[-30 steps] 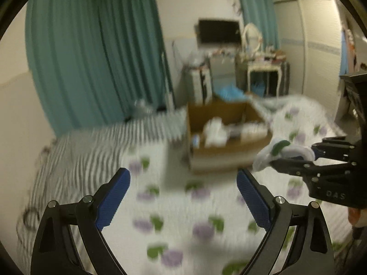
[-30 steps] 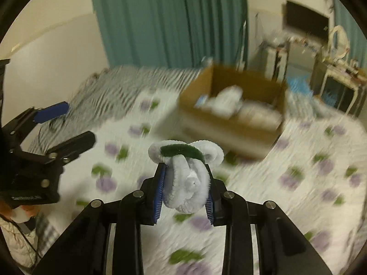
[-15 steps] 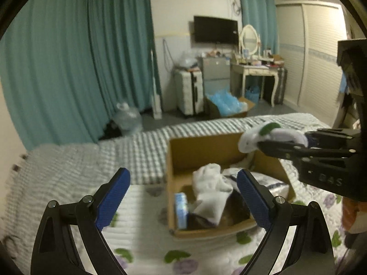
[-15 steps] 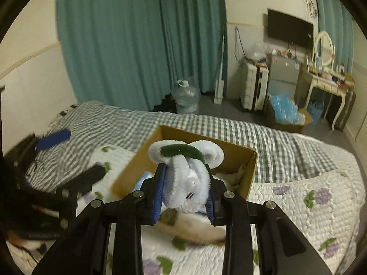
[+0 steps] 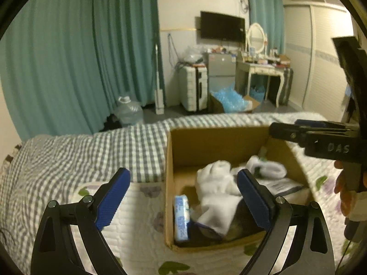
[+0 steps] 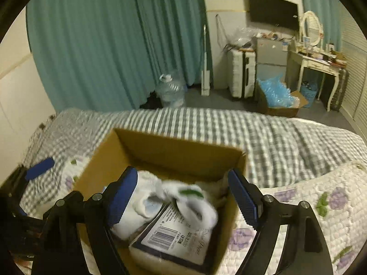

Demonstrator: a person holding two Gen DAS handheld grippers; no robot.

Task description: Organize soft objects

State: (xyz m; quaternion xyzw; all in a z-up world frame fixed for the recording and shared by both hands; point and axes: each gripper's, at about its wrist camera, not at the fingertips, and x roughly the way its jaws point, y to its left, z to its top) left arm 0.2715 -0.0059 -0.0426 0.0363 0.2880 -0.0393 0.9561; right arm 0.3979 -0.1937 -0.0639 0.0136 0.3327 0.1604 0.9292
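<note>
Right gripper (image 6: 182, 197) wide open, nothing between pads, over cardboard box (image 6: 174, 151). White-and-green sock (image 6: 190, 202) blurred, just below, atop other soft items in box. Left gripper (image 5: 183, 194) also spread wide, empty, near box's left wall. Right wrist view only: barcode-labelled package (image 6: 174, 238) under sock. Left wrist view only: blue-white tissue pack (image 5: 182, 217) at box's near-left corner, w/ white towel (image 5: 218, 197) beside it.

Dim, warm indoor light; source unseen. Fisheye vignette blackens all corners; curtains (image 5: 80, 57) bow at edges. Right wrist view: white sock (image 6: 190, 199) motion-smeared inside cardboard box (image 6: 174, 151). Box interior shadowed. Background soft, grainy.
</note>
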